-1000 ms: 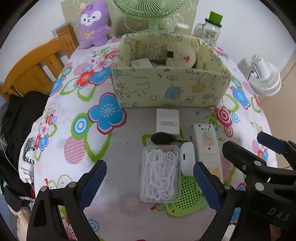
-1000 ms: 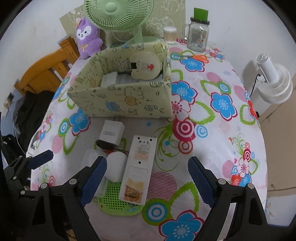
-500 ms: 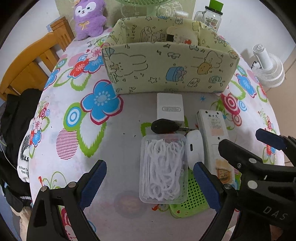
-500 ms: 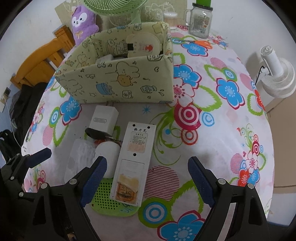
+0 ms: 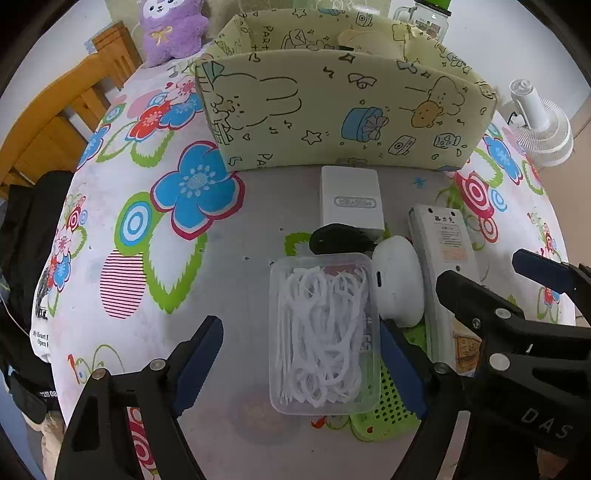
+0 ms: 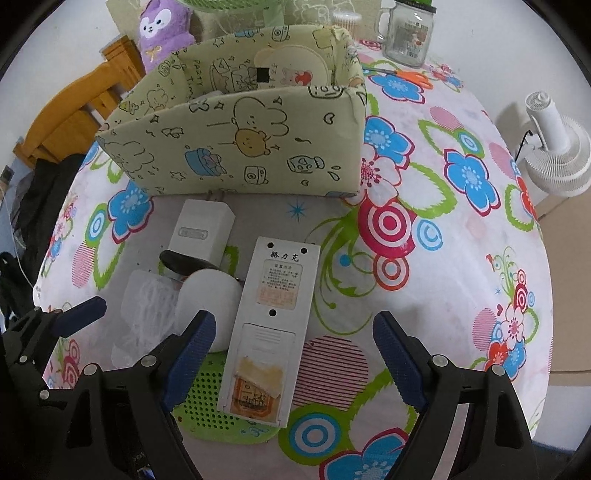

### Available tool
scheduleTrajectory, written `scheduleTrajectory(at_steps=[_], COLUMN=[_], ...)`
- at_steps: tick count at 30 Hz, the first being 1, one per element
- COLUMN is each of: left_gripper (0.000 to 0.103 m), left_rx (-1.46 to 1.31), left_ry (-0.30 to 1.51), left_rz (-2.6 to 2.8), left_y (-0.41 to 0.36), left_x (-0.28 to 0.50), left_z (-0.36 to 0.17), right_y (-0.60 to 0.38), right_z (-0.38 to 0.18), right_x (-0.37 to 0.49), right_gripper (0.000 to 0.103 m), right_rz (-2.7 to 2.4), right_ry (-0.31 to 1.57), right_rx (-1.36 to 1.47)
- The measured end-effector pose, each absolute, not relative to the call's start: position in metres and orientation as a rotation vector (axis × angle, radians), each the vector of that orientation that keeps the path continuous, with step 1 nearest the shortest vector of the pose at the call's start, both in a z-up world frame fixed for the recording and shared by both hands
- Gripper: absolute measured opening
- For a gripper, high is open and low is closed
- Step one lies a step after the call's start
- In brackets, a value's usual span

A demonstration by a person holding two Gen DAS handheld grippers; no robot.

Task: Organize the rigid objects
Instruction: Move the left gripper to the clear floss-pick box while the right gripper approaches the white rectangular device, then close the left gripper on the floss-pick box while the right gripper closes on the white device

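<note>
A clear box of white floss picks (image 5: 323, 332) lies on the flowered tablecloth, between the fingers of my open, empty left gripper (image 5: 301, 363). Beside it are a white oval case (image 5: 397, 280), a long white remote (image 6: 271, 325), a white charger block (image 5: 351, 201), a black object (image 5: 338, 238) and a green perforated item (image 6: 207, 406) lying under the remote. My open, empty right gripper (image 6: 291, 356) straddles the remote's near end. A pale green cartoon-print storage box (image 6: 240, 144) stands behind, holding a round cream item (image 6: 291, 68).
A purple plush (image 6: 164, 31), a glass jar with green lid (image 6: 406, 33) and a green fan stand behind the box. A white floor fan (image 6: 554, 155) is off the table's right edge. A wooden chair (image 5: 55, 122) with dark clothes is at left.
Both grippers have moved forward and lower toward the objects. The floss box now lies between the left fingers and the remote between the right fingers. Nothing was grasped.
</note>
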State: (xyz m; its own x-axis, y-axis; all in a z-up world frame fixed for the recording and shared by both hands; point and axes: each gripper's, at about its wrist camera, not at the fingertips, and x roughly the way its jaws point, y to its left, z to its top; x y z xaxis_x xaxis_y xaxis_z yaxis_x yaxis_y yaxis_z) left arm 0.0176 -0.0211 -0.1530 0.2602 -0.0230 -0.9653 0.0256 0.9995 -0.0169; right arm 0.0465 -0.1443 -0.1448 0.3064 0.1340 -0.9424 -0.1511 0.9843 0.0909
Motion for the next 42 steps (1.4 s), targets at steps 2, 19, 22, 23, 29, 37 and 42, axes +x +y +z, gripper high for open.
scheduleTrajectory(at_steps=[2,19,22,23,29,37,42], left_gripper=[0.083,0.075,0.075,0.075,0.075,0.062,0.062], left_rx=[-0.002,0.009,0.011,0.013,0.012,0.064,0.054], left_ry=[1.316,1.342,1.341,1.340,1.338,1.318,1.322], left_rz=[-0.029,-0.026,-0.028,-0.029,-0.028,-0.075,-0.091], left_y=[-0.020,-0.010,-0.009,-0.009,-0.011,-0.030,-0.029], left_x=[0.019,0.031,0.032,0.034,0.043,0.041,0.041], left_z=[-0.157,-0.172,-0.173,-0.173,-0.173,-0.168,-0.167], right_y=[-0.144,-0.144,-0.146,-0.146,-0.143,-0.143,-0.134], right_z=[-0.148,-0.163,-0.164,-0.164,-0.166,-0.177,-0.177], right_x=[0.048,0.061,0.062,0.063,0.059,0.056,0.055], right_gripper=[0.089,0.080,0.076,0.076,0.075,0.061,0.048], right_rz=[0.181,0.114,0.104,0.097,0.058,0.040,0.049], right_ry=[1.255,1.275,1.283,1.280,1.288,1.326,1.317], right_rx=[-0.012,0.038,0.068,0.071,0.070,0.112,0.087])
